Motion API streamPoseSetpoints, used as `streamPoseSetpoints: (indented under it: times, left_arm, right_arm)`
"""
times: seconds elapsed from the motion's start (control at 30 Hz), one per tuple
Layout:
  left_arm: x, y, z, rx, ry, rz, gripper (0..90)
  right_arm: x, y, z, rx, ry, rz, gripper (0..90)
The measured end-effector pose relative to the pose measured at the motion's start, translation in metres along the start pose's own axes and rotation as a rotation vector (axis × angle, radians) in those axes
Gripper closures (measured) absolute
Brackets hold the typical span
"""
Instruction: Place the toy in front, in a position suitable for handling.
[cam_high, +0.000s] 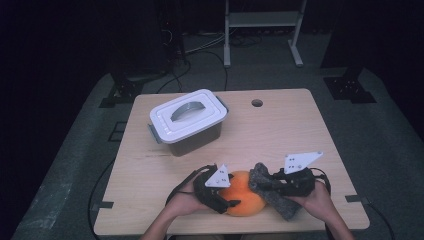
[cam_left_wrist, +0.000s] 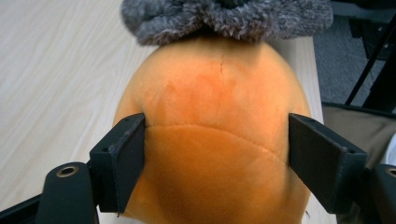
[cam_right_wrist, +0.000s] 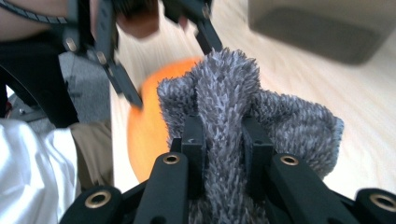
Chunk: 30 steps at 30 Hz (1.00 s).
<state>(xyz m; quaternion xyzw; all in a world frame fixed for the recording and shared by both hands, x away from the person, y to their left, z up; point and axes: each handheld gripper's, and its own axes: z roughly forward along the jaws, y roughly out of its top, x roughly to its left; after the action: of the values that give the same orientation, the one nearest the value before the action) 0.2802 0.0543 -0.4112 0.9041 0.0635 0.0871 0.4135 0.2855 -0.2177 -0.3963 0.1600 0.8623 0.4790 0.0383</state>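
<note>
Dim surroundings are framing a pale wooden table (cam_high: 300, 130); at its near edge the left gripper (cam_high: 225, 202) is closing around a round orange plush ball (cam_high: 243, 200), while the right gripper (cam_high: 270, 182) is clamping a grey fuzzy cloth (cam_high: 280, 202) against it. Wiping seems underway; the white-lidded plastic box (cam_high: 187, 121) far left is sitting closed.

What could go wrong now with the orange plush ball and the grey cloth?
The left gripper spans the wide orange plush ball; the round, soft toy might squirt out. The right gripper pinches a small fold of grey fuzzy cloth, which may slip free. The ball sits near the table edge and could roll off.
</note>
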Motion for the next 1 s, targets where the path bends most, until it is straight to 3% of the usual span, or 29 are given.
streamPoseSetpoints:
  times: [0.13, 0.17, 0.23, 0.47, 0.7, 0.87, 1.0]
  left_arm:
    - [-0.009, 0.010, 0.005, -0.008, 0.012, 0.026, 22.0]
    - [-0.012, 0.011, 0.007, 0.014, 0.014, 0.048, 21.3]
    - [-0.012, 0.010, 0.008, 0.020, 0.015, 0.053, 21.2]
    - [0.000, -0.007, 0.005, 0.047, -0.009, 0.018, 22.0]
    - [0.019, -0.028, -0.001, 0.035, -0.064, -0.063, 22.2]
    - [0.028, -0.037, -0.005, 0.024, -0.085, -0.123, 22.4]
    - [0.028, -0.037, -0.005, 0.021, -0.087, -0.125, 22.5]
  right_arm:
    - [0.012, 0.015, 0.005, -0.008, 0.005, -0.043, 74.5]
    - [0.018, 0.019, 0.012, 0.012, 0.012, -0.059, 74.4]
    - [0.020, 0.020, 0.015, 0.030, 0.009, -0.069, 74.5]
    - [0.008, 0.006, 0.014, 0.021, 0.027, -0.019, 74.5]
    - [-0.016, -0.019, 0.005, -0.003, 0.082, 0.110, 74.4]
    - [-0.025, -0.030, 0.003, 0.018, 0.075, 0.147, 74.4]
    - [-0.029, -0.035, 0.004, 0.037, 0.083, 0.168, 74.4]
